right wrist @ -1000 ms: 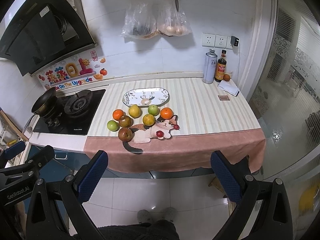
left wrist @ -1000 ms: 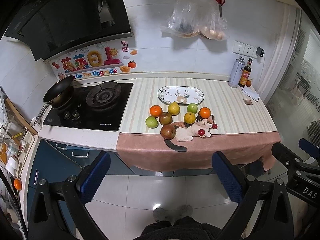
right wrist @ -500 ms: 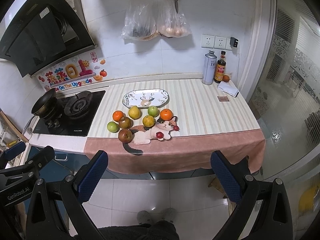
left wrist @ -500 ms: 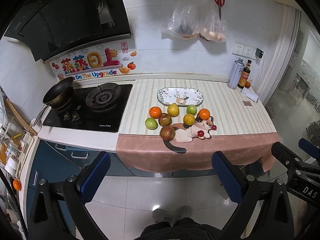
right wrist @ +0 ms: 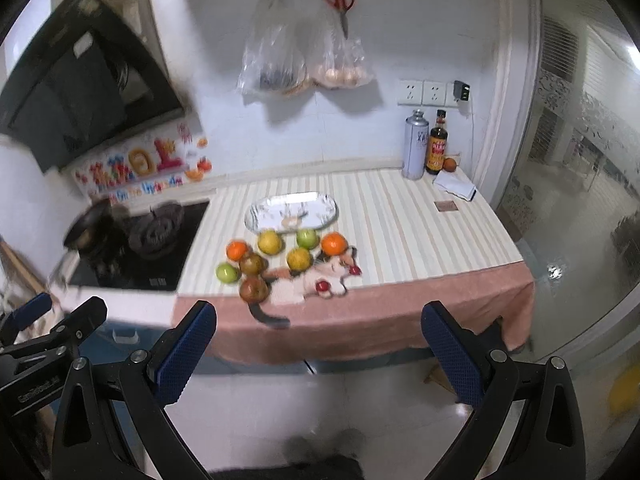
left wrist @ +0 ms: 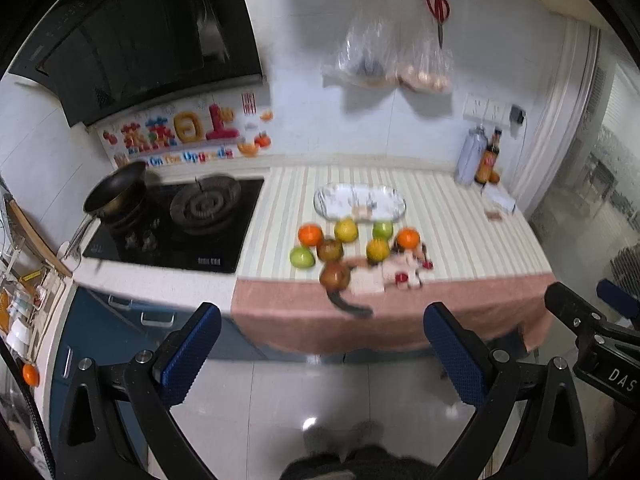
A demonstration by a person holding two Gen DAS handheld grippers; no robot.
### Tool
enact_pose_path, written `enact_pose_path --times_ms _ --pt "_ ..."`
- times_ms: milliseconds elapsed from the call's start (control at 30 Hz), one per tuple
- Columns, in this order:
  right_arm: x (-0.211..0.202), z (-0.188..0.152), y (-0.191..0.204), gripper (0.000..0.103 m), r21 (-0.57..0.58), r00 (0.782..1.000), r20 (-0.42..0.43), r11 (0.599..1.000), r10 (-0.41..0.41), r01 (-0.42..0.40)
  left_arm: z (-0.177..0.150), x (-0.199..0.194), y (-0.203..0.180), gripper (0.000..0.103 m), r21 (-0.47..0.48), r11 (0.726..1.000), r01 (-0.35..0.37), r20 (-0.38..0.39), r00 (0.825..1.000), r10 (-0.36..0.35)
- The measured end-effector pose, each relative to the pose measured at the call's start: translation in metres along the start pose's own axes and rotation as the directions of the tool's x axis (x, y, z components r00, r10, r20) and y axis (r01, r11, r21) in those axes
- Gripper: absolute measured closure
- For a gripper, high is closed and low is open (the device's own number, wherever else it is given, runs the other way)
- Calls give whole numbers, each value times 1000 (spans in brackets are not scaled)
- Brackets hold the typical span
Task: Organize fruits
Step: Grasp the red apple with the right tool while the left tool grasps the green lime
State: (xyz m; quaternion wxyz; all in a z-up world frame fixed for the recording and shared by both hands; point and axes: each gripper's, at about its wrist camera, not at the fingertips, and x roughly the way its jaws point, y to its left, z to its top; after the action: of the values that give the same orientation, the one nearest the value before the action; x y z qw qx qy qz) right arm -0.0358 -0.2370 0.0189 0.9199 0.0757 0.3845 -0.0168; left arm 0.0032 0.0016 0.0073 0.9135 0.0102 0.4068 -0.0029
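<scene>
Counter with striped mat sits well ahead of both grippers, above floor. Oval plate further back, bare. Fruit cluster just in front of plate, straight ahead between fingers, none held. Left gripper jaws spread wide, empty. Right gripper same deal, wide apart, nothing gripped. Frames kinda blurry.

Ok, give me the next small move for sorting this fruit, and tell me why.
Probably step closer and carry the right tongs toward the orange on the right of the cluster. Both tongs are open and empty, well short of the counter's edge, the oval plate behind the fruit holds nothing, and that orange sits on the right tongs' side.
</scene>
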Motion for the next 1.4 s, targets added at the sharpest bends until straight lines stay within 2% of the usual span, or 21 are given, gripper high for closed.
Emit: enact_pose_path --times_ms 133,200,367,467,567,667,767,833,967,1033,1067,1133,1200,1267,1367,1400 --pt "19 2 -2 0 50 1000 15 999 -2 1 14 13 12 0 0 997 -81 88 993 80" --pt "35 2 -1 0 63 1000 1 998 -10 10 19 28 23 0 -15 995 -97 100 990 98" --pt "82 2 0 0 101 999 -50 995 -16 21 25 74 51 0 -24 991 -130 72 989 132" --pt "118 2 -1 0 121 995 -104 992 -7 20 31 113 68 0 -41 988 -151 13 988 152" --pt "164 5 -2 0 135 986 -163 991 21 2 36 153 80 0 -63 989 -136 -73 989 131" --pt "216 7 -1 2 134 975 -219 991 40 -11 38 205 88 0 -89 987 -130 -194 975 111" --pt "282 12 2 6 140 949 -304 989 88 -47 39 258 91 1 -125 986 -112 -301 951 70" --pt "328 16 7 6 150 922 -368 986 122 -70 39 297 90 4 -157 984 -89 -376 926 23" --pt "402 19 17 6 177 865 -460 975 202 -134 39 366 86 5 -219 973 -70 -505 861 -52" --pt "437 13 30 6 187 824 -508 966 249 -177 39 398 82 5 -236 970 -64 -554 829 -80" --pt "453 9 38 6 193 802 -531 961 273 -199 39 410 82 5 -238 969 -67 -569 818 -83" --pt "480 -4 57 7 200 758 -575 951 308 -234 40 430 81 5 -226 970 -86 -591 804 -67" --pt "506 -17 76 11 208 714 -616 943 332 -259 39 441 83 5 -219 970 -102 -608 792 -54" --pt "532 -32 94 13 219 660 -662 934 356 -284 37 450 88 5 -217 969 -118 -627 778 -46" --pt "560 -47 114 14 220 612 -702 928 364 -299 32 459 97 5 -226 964 -139 -650 759 -43" --pt "567 -52 120 21 221 595 -714 926 368 -307 32 461 99 5 -229 963 -141 -653 756 -45"
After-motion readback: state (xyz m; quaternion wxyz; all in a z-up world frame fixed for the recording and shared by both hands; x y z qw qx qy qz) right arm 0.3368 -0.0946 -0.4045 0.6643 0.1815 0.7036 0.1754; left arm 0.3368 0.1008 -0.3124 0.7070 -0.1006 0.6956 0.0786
